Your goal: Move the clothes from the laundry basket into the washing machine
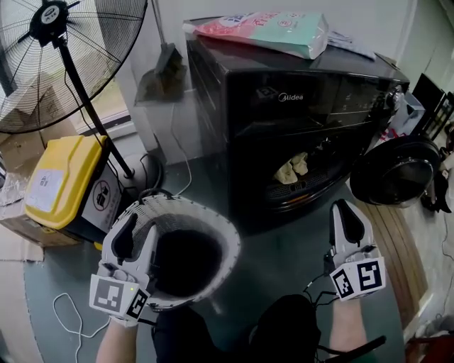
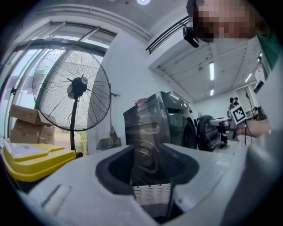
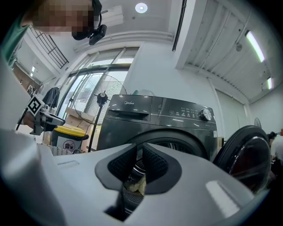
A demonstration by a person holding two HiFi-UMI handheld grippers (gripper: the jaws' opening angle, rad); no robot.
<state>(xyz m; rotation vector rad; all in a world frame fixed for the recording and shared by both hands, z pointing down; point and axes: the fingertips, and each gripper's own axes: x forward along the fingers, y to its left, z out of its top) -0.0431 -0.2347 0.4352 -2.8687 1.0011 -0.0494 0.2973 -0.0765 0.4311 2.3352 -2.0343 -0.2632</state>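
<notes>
While the left claw (image 1: 140, 227) clamps the laundry basket (image 1: 225, 241), the closed right claw (image 1: 346, 213) faces distant clothes (image 1: 294, 169).

A tall pedestal fan (image 1: 67, 64) stands by the window (image 2: 22, 88), cardboard boxes (image 2: 26, 121) behind it. Beside its pole sits a yellow-lidded bin (image 1: 60, 177). A dustpan (image 1: 162, 78) leans at the wall (image 1: 174, 21), and a white cable (image 1: 59, 303) trails across the floor (image 1: 284, 244).

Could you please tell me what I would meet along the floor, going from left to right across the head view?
yellow bin → laundry basket → washing machine → its open door
</notes>
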